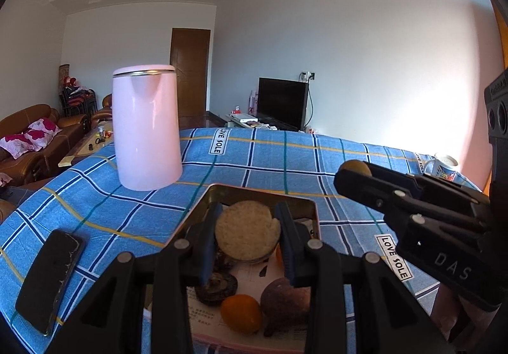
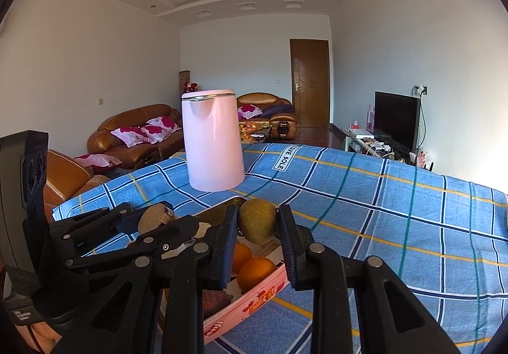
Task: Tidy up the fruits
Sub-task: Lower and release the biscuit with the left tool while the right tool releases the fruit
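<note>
Clamping a pale, rough-cut round fruit slice [image 1: 247, 230] between the left gripper [image 1: 247, 236] pads, directly above the pink box [image 1: 247, 338]; looks light, crumbly.

Pinching a green-brown kiwi [image 2: 257, 220] in the right gripper [image 2: 258, 227], over the same box; probably soft, best held across its middle.

Pink kettle [image 1: 146, 128], blue plaid tablecloth [image 1: 260, 157], orange fruit [image 1: 240, 312]
</note>
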Motion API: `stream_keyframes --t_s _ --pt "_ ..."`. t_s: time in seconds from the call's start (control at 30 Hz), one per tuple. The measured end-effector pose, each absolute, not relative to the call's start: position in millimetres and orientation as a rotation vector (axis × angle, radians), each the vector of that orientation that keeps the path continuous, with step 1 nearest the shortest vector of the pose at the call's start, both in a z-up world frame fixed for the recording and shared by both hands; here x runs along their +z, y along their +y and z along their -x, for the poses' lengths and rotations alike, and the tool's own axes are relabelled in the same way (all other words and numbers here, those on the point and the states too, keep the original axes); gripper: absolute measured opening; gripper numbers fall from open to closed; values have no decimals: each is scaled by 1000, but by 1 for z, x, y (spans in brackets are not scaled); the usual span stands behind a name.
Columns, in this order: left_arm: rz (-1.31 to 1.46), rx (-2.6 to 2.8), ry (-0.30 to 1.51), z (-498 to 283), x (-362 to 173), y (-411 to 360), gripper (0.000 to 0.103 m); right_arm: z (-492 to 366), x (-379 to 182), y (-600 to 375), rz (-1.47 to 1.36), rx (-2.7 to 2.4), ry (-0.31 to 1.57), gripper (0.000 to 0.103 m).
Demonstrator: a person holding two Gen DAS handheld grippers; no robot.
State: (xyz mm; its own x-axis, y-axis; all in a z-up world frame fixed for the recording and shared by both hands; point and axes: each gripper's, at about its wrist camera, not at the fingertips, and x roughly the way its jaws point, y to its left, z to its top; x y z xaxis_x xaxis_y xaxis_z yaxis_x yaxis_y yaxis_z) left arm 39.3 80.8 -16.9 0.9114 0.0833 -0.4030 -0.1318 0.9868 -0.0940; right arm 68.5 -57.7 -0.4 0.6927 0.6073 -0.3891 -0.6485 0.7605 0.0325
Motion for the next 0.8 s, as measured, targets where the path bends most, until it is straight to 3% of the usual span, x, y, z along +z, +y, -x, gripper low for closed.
stream_keyframes --t_s 0.8 --pt "183 154 485 -24 -45 134 36 -80 -36 4 193 755 567 28"
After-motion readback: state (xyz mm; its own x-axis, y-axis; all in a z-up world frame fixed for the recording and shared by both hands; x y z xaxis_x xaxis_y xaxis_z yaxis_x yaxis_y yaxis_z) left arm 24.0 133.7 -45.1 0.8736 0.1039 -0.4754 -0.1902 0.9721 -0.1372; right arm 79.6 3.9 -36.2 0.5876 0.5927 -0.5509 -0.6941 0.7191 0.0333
